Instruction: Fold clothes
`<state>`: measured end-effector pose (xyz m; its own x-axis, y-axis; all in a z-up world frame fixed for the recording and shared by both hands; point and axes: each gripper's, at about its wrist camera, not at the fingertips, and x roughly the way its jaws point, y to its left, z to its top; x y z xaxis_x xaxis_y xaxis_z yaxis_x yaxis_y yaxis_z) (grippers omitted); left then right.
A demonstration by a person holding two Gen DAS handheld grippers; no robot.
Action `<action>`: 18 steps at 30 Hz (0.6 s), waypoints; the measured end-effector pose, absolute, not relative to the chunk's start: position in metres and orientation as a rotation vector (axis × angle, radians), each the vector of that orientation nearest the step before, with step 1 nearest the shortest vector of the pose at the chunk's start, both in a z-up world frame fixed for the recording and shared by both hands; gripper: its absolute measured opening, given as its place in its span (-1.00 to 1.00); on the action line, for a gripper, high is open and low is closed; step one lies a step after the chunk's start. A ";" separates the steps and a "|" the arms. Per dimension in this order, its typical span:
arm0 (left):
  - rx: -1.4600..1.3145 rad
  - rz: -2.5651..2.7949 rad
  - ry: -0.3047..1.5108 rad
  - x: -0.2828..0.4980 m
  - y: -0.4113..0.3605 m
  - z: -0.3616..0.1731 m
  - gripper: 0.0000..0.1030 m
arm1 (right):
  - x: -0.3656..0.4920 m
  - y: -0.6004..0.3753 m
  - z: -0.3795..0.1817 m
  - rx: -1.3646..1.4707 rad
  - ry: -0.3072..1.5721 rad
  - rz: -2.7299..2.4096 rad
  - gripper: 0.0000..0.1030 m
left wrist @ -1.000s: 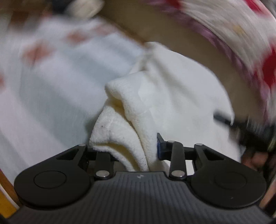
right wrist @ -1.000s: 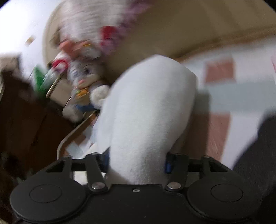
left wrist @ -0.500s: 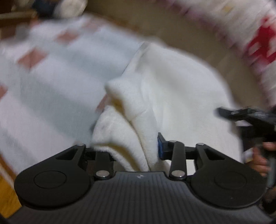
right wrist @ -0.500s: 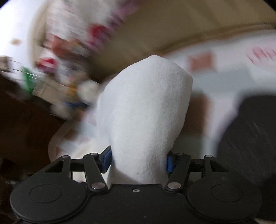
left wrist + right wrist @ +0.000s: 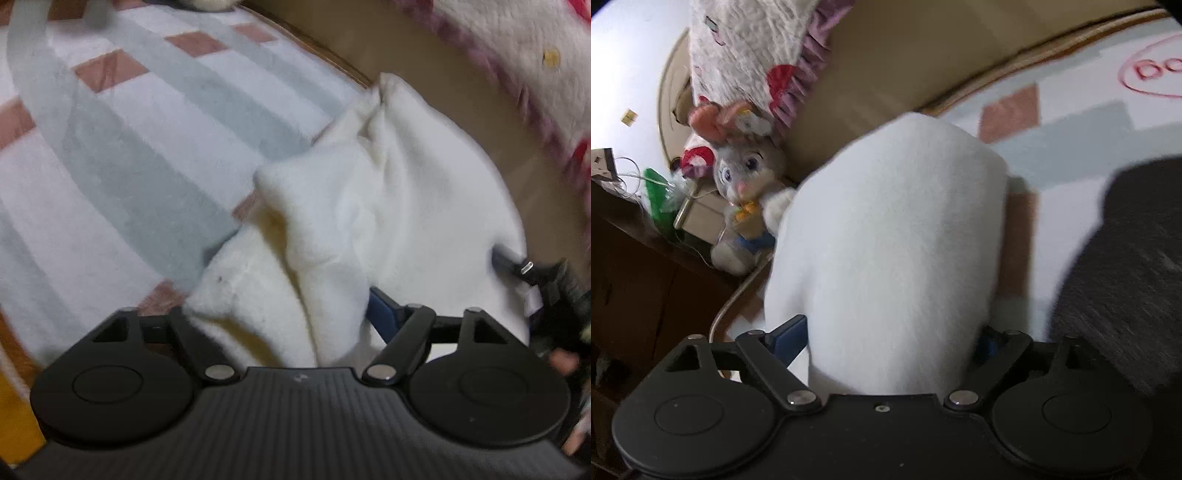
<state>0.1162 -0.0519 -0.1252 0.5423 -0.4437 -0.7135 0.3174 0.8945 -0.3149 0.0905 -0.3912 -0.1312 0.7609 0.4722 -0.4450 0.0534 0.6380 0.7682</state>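
We have the fluffy white fleece garment (image 5: 388, 206) bunched on the bed's white quilt with grey bands and pink squares (image 5: 110, 184), close to the tan padded headboard (image 5: 461, 92). Both the left gripper (image 5: 295, 306) and the right gripper (image 5: 890, 336) are opening their jaws, fleece lying between them but no longer pinched. We judge the released fold could spring open or snag on a withdrawing pad. Open quilt lies away from the headboard; the dark grey cloth (image 5: 1126, 258) and grey plush rabbit (image 5: 742, 199) crowd the garment's sides.
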 end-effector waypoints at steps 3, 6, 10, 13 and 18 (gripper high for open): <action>-0.151 -0.452 0.864 0.116 -0.052 -0.125 -0.25 | 0.090 -0.385 -0.116 0.785 0.627 0.302 0.25; -0.079 -0.460 0.815 0.107 -0.059 -0.106 -0.38 | 0.089 -0.374 -0.083 0.685 0.575 0.355 0.14; -0.140 -0.440 0.750 0.100 -0.033 -0.081 -0.39 | 0.087 -0.356 -0.050 0.664 0.527 0.383 0.12; -0.121 -0.421 0.683 0.093 -0.014 -0.059 -0.39 | 0.084 -0.340 -0.031 0.669 0.501 0.418 0.12; -0.046 -0.365 0.671 0.131 0.016 -0.021 -0.39 | 0.125 -0.303 -0.008 0.695 0.498 0.450 0.12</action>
